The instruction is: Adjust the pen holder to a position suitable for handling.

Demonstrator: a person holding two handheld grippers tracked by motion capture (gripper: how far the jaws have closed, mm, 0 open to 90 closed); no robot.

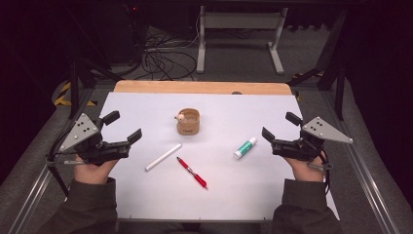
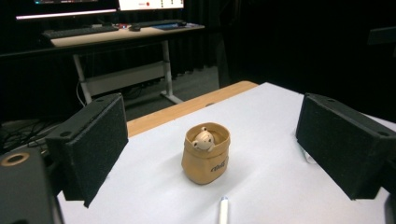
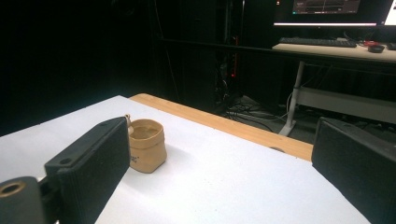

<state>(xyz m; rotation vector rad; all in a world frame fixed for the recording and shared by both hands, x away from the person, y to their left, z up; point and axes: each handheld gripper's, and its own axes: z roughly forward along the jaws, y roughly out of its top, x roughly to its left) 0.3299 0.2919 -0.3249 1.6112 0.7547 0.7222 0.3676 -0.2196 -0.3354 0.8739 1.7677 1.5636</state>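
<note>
A tan pouch-like cup [image 1: 188, 122] with a small bear figure on its rim stands upright near the middle of the white sheet [image 1: 219, 190]. In the left gripper view the cup [image 2: 206, 153] sits ahead between the two jaws, well beyond them. Toward the front lie a white pen [image 1: 163, 157], a red pen [image 1: 192, 172] and a white-and-green glue stick [image 1: 245, 147]. My left gripper [image 1: 122, 126] hovers open at the sheet's left edge, holding nothing. My right gripper [image 1: 280, 126] is open at the right edge, empty; past its left jaw stands the cup [image 3: 147, 144].
The sheet covers a wooden tabletop [image 1: 202, 87] whose far edge shows bare. Beyond it stand a desk frame [image 1: 238, 34] and loose cables [image 1: 163, 61] on the floor. Metal rails [image 1: 363, 170] run along both sides of the table.
</note>
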